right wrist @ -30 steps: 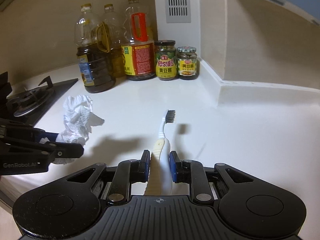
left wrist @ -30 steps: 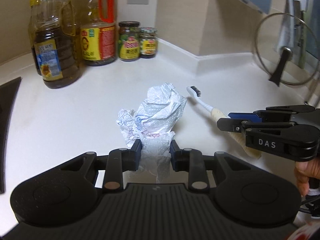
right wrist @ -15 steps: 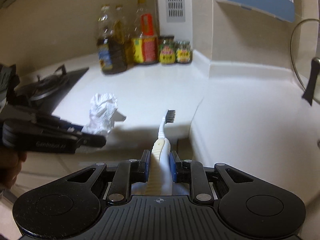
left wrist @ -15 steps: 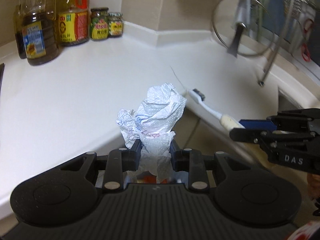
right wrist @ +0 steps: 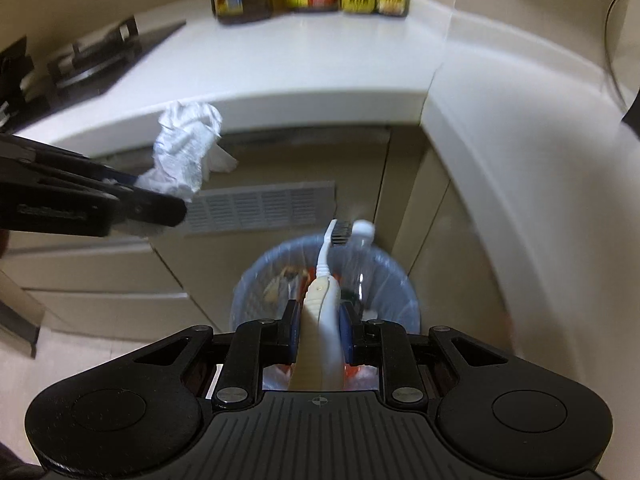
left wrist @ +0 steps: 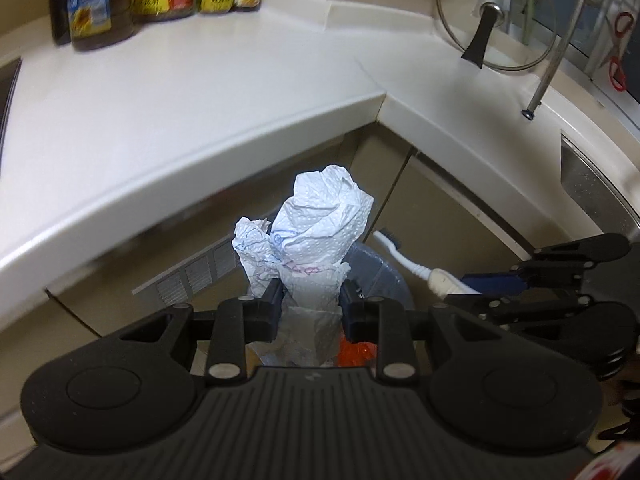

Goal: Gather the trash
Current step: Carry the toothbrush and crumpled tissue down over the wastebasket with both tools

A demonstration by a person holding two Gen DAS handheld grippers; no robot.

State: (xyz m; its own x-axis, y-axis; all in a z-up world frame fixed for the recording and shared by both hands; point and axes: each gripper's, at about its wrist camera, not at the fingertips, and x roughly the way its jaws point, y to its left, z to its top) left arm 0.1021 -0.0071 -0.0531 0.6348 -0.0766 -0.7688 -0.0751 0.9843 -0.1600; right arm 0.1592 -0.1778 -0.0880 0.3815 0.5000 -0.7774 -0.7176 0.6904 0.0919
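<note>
Both grippers have swung off the worktop (left wrist: 168, 104) since the earlier frames and now hang beyond its rounded front edge, tilted down toward the bin (right wrist: 400, 280) on the floor in the cabinet corner. Bin: blue liner, already part full of scraps and a clear bottle, mouth open upward. Left gripper (left wrist: 311, 304) is clenched on the crumpled paper towel (left wrist: 320, 232), which stands up out of the jaws; seen from the right wrist it sits left of the bin and apparently not yet over the mouth. Right gripper (right wrist: 319, 330) is clamped on the handle of the toothbrush (right wrist: 328, 276), bristle end pointing over the far rim of the bin. Progress, as judged: both pieces picked and carried, nothing let go yet; the drop remains, and the worktop in view shows no further loose litter. Room: clear air above the bin; cabinet doors stand close behind it, worktop edge overhead, so the left load needs to come inward before release.
</note>
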